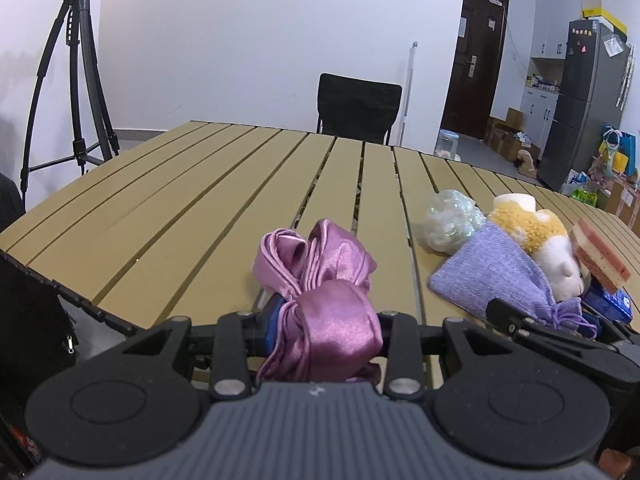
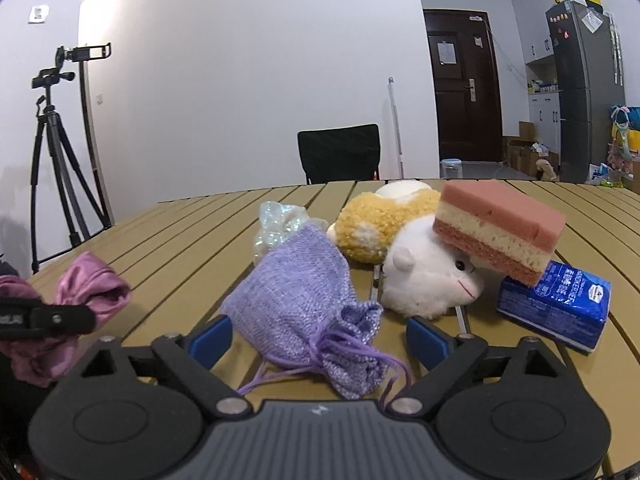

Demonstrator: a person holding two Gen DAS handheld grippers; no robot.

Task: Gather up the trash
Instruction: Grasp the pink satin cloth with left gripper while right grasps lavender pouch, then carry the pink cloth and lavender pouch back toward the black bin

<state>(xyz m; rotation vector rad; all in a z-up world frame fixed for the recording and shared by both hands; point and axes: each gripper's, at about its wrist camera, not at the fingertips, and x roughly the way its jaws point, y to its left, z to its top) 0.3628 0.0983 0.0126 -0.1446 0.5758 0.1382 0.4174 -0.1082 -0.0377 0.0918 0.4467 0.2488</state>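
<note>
My left gripper is shut on a crumpled pink satin cloth, which bulges out ahead of the fingers over the slatted table. The right gripper stands open, its blue pads on either side of a lilac knitted drawstring pouch lying on the table; the pads do not press on it. Behind the pouch lie a crumpled clear wrapper, a white and yellow plush animal, a pink and cream sponge leaning on the plush, and a blue tissue packet.
A black chair stands at the table's far edge and a tripod at the left. A black bag hangs by the table's near left edge. In the right wrist view the left gripper's finger with the pink cloth is close at the left.
</note>
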